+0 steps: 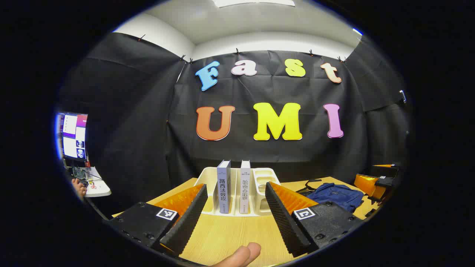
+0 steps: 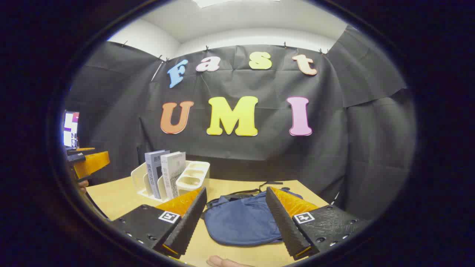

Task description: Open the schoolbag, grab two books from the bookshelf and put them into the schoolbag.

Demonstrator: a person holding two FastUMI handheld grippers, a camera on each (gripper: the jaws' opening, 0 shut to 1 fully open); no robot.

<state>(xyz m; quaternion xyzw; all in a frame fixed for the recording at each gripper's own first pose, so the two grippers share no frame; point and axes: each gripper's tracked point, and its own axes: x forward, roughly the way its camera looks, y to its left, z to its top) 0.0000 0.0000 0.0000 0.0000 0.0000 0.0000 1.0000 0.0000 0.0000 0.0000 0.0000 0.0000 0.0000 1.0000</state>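
Hovering above the wooden surface point(image 1: 230, 233), the left hand-held gripper point(image 1: 232, 218) has its fingers spread wide and grasps nothing. Straight ahead of it a white bookshelf point(image 1: 207, 178) stands on the surface with two books upright in neighbouring slots: a bluish-grey book point(image 1: 223, 187) on the left and a paler book point(image 1: 245, 187) just beside it on the right, spines facing the camera. The small compartments on the shelf's right side sit beyond the paler book. A fingertip point(image 1: 239, 256) of the person shows at the bottom of the left gripper view. Off to the right in that view lies the blue schoolbag point(image 1: 336, 196), flat on the surface, well apart from the shelf.

The right hand-held gripper point(image 2: 235, 218) is likewise released, fingers wide, holding nothing. It hangs over the near edge of the schoolbag point(image 2: 241, 222), which lies flat between its fingers in the right gripper view, black straps trailing toward the wall. I cannot tell whether the bag is open. The bookshelf point(image 2: 143, 178) with both books stands to the left, and a monitor point(image 2: 70, 128) glows at the far left.
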